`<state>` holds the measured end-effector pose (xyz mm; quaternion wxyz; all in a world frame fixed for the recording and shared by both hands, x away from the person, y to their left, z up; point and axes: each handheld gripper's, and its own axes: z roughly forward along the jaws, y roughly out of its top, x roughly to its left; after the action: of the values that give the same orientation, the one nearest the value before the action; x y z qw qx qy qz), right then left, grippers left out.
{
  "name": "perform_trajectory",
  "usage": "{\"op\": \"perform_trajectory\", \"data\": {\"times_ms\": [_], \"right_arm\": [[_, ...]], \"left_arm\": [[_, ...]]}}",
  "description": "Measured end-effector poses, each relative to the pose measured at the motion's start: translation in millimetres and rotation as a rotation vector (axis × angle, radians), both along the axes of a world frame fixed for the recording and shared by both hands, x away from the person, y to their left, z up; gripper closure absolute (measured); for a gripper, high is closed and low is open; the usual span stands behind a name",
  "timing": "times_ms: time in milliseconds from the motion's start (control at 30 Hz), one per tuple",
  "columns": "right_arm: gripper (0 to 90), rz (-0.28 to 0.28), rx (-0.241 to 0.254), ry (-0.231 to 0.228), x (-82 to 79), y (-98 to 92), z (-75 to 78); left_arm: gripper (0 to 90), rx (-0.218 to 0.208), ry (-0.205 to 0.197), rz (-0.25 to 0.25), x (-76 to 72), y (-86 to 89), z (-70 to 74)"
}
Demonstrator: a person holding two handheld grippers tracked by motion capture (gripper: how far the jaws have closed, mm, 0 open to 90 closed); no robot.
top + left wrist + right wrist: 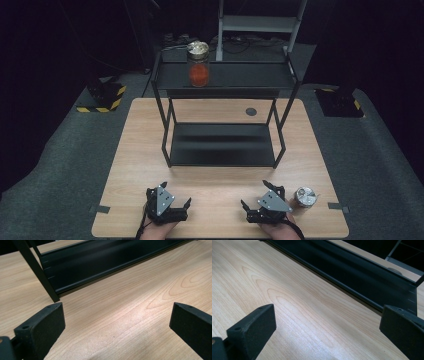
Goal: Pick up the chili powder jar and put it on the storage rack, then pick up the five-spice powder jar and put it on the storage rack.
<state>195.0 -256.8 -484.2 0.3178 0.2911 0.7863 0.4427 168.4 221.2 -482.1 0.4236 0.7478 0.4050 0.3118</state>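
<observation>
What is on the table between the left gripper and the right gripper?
Nothing: in the high view, the stretch of wooden table between the left gripper and the right gripper is bare. The small metal can stands beyond the right gripper.

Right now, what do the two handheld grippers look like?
Both are black. The left gripper and right gripper each carry a grey three-cornered plate on top, dotted with small holes. Their jaws are thick, blocky black pads with a screw hole. A dark cable trails back from each.
</observation>
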Motion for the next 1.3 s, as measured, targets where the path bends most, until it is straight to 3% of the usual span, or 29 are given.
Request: {"op": "perform_trajectory", "data": {"times_ms": [167, 300, 600, 833, 1300], "right_arm": [[0.0, 0.015, -0.006, -0.005, 0.1, -0.8, -0.2], [0.0, 0.013, -0.001, -0.003, 0.3, -1.3, -0.3], [0.0, 0.005, 0.041, 0.010, 2.0, -6.1, -1.3], [0.0, 0.027, 0.039, -0.002, -0.5, -6.6, 0.8], [0.0, 0.047, 0.090, -0.072, -16.5, -15.7, 15.6]], "left_arm": [[1.5, 0.095, -0.014, -0.012, -2.9, -13.8, 2.0], [1.4, 0.118, -0.015, -0.021, -2.7, -16.2, 2.7], [1.4, 0.129, -0.036, -0.041, -6.8, -15.5, 0.6], [1.3, 0.151, -0.045, -0.052, -8.5, -18.0, 0.2], [1.4, 0.139, -0.028, -0.054, -5.5, -15.6, 2.0]]}}
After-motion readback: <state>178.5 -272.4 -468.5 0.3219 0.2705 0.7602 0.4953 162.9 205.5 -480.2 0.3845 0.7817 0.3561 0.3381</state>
